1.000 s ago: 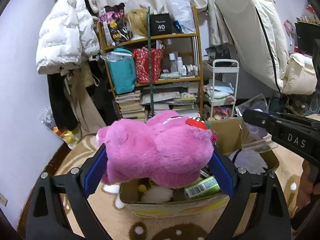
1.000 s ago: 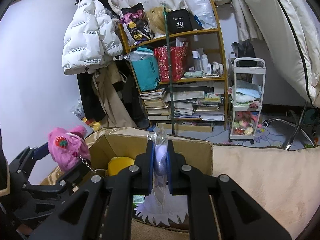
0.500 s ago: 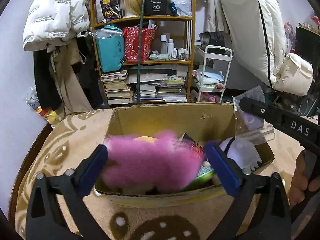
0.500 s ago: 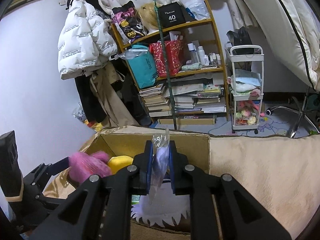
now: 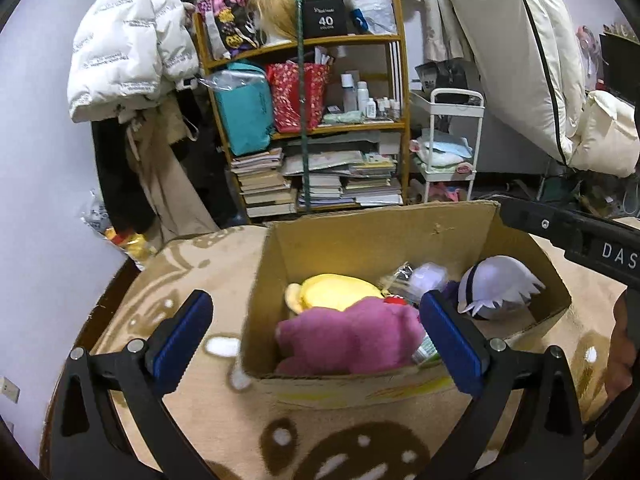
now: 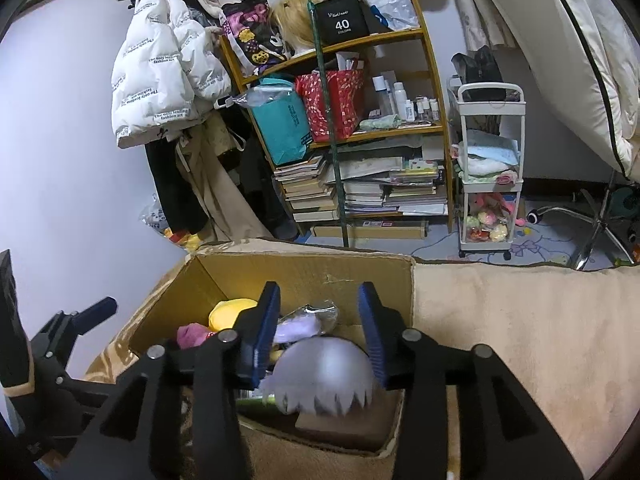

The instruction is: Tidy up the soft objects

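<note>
**Desk:** What is nearest the lens, relative to the cardboard box (image 5: 372, 240)?

**Photographer:** The left gripper (image 5: 316, 338) hangs at the box's near wall, its blue-padded fingers (image 5: 182, 334) spread wide and holding nothing. The pink plush (image 5: 352, 338) lies inside the box just behind that wall, in the gap between the fingers but apart from both.

**Desk:** And the other hand's tool?

**Photographer:** The right gripper (image 6: 318, 336) sits over the box's right end, fingers (image 6: 266, 330) parted, gripping nothing. The pale lilac spiky-haired plush (image 6: 320, 376) lies in the box below them, blurred. Whether the pads brush it, I cannot tell.

**Desk:** What else is in the box?

**Photographer:** A yellow plush (image 5: 340, 292) rests behind the pink one, toward the far wall. A clear plastic bag (image 5: 416, 280) with something lilac inside lies between the yellow plush and the spiky-haired one.

**Desk:** Beyond the box?

**Photographer:** The box stands on a tan patterned blanket (image 5: 192, 280). Farther back stands a wooden bookshelf (image 5: 320, 128) stacked with books and bags, a white puffer jacket (image 5: 128, 40) hanging to its left, a white rolling cart (image 5: 450, 148) to its right.
</note>
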The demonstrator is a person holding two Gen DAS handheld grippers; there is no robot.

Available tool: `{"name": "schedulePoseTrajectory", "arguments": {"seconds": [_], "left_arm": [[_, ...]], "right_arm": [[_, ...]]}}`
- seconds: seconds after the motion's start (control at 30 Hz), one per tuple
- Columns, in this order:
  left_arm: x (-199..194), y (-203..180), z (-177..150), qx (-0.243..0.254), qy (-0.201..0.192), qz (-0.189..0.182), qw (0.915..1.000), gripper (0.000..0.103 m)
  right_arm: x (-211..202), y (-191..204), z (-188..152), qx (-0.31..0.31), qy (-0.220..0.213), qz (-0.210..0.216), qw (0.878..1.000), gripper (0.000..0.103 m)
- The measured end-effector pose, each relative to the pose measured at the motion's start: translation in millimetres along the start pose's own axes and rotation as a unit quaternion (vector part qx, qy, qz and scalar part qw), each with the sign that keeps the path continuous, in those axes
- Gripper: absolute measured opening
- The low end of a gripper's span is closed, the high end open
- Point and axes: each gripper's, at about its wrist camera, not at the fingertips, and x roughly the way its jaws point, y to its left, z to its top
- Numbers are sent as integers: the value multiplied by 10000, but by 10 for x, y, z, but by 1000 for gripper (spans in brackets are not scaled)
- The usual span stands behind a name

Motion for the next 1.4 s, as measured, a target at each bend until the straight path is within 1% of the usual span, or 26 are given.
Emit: {"name": "schedulePoseTrajectory", "arguments": {"seconds": [0.13, 0.2, 0.33, 0.4, 0.47, 0.53, 0.57, 0.63, 0.73, 0.87, 1.1, 1.4], "left_arm": [[-151, 81, -18, -75, -77, 112, 9999, 102], [-231, 123, -19, -96, -118, 166, 9997, 102], [-422, 199, -24, -153, -217, 271, 9993, 102], [-504, 230, -27, -198, -256, 274, 9991, 102], [-610, 259, -36, -210, -302, 297, 9989, 102], [-715, 282, -44, -189, -362, 344, 9986, 102], [-766, 287, -53, -178, -396, 356, 9984, 102], [-866, 294, -60, -173, -472, 373, 9980, 102], [-1016, 316, -85, -203, -546, 415, 9974, 102], [-1248, 355, -135, -210, -698, 530, 9959, 102], [-1616, 380, -218, -190, -989, 718, 9923, 102], [-1840, 402, -341, -227, -1125, 762, 9905, 102]], "right_arm": [[-108, 48, -28, -113, -26, -78, 9999, 60], [-180, 92, -41, -210, -47, -123, 9997, 63], [-342, 177, -63, -313, -106, -153, 9993, 74], [-408, 208, -68, -331, -139, -146, 9992, 77], [-498, 246, -77, -358, -191, -159, 9990, 82], [-602, 278, -85, -383, -279, -174, 9987, 90], [-657, 291, -89, -391, -335, -189, 9985, 92], [-767, 322, -95, -421, -448, -207, 9979, 102], [-948, 365, -105, -497, -645, -243, 9964, 103], [-1142, 419, -111, -594, -779, -287, 9948, 103], [-1429, 467, -159, -581, -1001, -335, 9927, 103], [-1697, 530, -287, -722, -1221, -457, 9888, 103]]}}
